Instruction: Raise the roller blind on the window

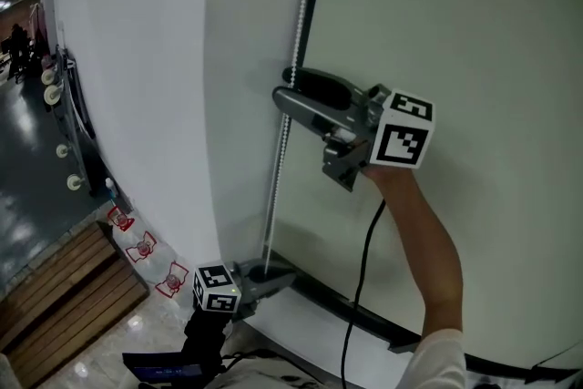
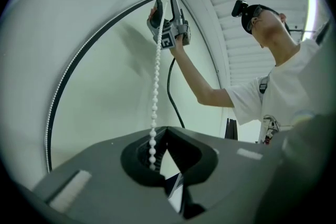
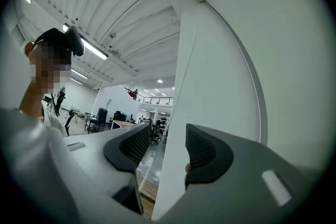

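A white bead chain [image 1: 284, 132] hangs down the edge of the pale roller blind [image 1: 455, 23]. Low in the head view, my left gripper [image 1: 266, 274] is shut on the chain's lower end. In the left gripper view the beads [image 2: 154, 113] drop straight into its closed jaws [image 2: 154, 161]. Higher up, my right gripper [image 1: 286, 87] is held level with its fingertips at the chain. It stands open [image 3: 168, 132], and the right gripper view shows no chain clearly between the pads. From the left gripper view it appears far above [image 2: 168, 13] beside the chain.
A white pillar [image 1: 137, 59] stands left of the blind, with a dark bar [image 1: 364, 314] along the bottom. A black cable [image 1: 364, 260] trails from the right gripper. Far below on the left are wooden planks [image 1: 64, 287] and a glossy floor. The person [image 2: 273, 97] stands at right.
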`<state>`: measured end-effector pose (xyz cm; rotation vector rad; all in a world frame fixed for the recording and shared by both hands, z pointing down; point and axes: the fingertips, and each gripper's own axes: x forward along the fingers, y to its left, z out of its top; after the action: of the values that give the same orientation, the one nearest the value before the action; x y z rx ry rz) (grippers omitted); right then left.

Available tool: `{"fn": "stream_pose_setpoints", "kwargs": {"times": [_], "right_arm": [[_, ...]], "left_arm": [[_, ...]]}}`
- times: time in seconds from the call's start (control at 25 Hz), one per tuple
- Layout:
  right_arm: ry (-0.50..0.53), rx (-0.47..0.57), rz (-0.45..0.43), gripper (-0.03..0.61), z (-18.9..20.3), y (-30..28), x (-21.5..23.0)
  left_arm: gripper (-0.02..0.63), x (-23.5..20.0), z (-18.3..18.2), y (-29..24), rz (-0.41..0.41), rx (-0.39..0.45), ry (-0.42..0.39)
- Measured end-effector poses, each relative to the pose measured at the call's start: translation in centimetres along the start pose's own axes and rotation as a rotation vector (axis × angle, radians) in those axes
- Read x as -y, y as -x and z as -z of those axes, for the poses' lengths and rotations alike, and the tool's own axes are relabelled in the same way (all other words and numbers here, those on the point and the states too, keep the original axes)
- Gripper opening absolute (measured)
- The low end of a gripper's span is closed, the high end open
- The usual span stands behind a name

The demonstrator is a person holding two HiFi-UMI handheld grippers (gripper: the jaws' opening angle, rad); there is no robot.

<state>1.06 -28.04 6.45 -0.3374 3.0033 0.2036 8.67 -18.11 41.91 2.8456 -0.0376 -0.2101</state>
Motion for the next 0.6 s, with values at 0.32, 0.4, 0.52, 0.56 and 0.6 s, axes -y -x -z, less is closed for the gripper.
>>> {"fn": "stream_pose_setpoints", "kwargs": {"times": [0.32,0.4,0.52,0.56,0.6], "right_arm": [[0.095,0.063,0.002,0.173,-7.1,-1.2,0.8],[0.103,0.072,0.004,0.156,-7.1,-1.2,0.9],[0.108,0.079,0.004,0.130,-7.3,-1.1,0.8],[0.108,0.081,0.003,0.118,-7.4,-1.1,0.6],[0.110,0.081,0.003,0.103,-7.4,-1.2,0.6]], "left_arm": [[-0.002,-0.2,0.9,0.3,-0.004,0.001,-0.008],[-0.002,-0.6,1.9,0.4,-0.004,-0.001,-0.010],[-0.002,-0.9,2.8,0.7,-0.003,-0.004,-0.011],[-0.002,-0.9,2.9,0.7,-0.003,-0.005,-0.011],[-0.002,-1.0,3.0,0.8,-0.003,-0.004,-0.010]]}}
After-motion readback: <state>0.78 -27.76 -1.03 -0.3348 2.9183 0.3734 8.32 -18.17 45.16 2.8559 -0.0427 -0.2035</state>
